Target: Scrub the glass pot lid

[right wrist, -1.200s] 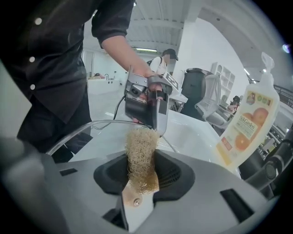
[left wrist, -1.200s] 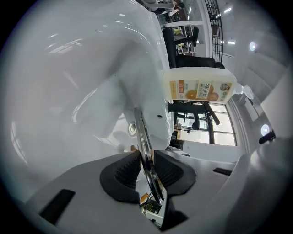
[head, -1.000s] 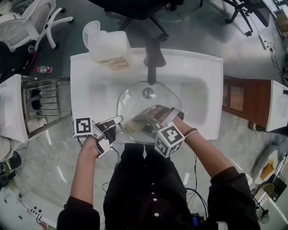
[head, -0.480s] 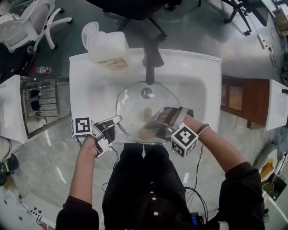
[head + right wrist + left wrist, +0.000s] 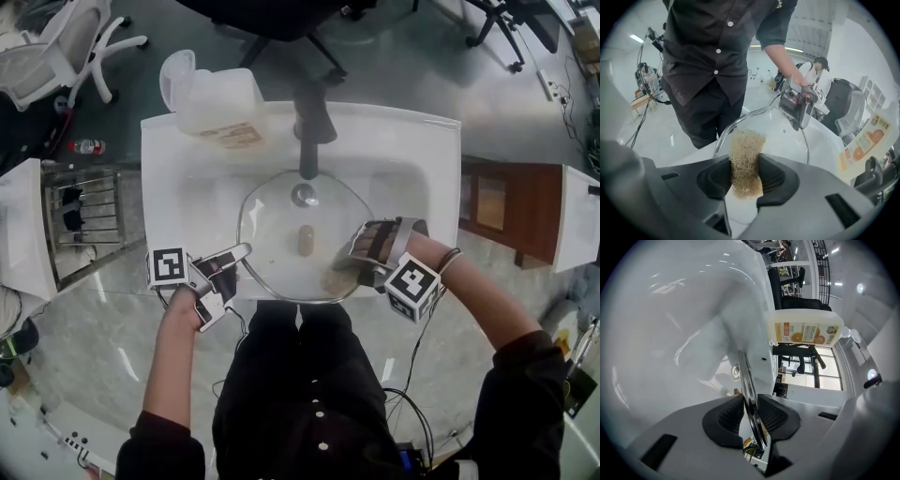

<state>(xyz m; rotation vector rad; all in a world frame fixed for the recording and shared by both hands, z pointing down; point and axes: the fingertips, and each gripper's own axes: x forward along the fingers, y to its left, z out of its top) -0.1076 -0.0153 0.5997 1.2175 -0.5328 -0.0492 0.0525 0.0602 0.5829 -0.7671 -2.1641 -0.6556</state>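
The glass pot lid (image 5: 281, 220) lies tilted over the white sink basin (image 5: 192, 192), its knob (image 5: 303, 195) toward the faucet (image 5: 312, 117). My left gripper (image 5: 240, 253) is shut on the lid's left near rim; in the left gripper view the rim (image 5: 746, 380) runs edge-on between the pads. My right gripper (image 5: 354, 265) is shut on a tan fibrous scrubber (image 5: 336, 279), which rests against the lid's right near edge. In the right gripper view the scrubber (image 5: 745, 159) fills the jaws, with the lid's rim (image 5: 740, 118) just beyond it.
A white detergent bottle (image 5: 211, 101) with an orange label stands on the sink's back left corner and also shows as the bottle (image 5: 806, 331). A wire rack (image 5: 89, 220) stands to the left, a wooden cabinet (image 5: 502, 211) to the right. The person's body is close against the sink's front.
My right gripper has slid with the scrubber from the lid's near middle to its right near edge. The left gripper has kept its hold on the rim.
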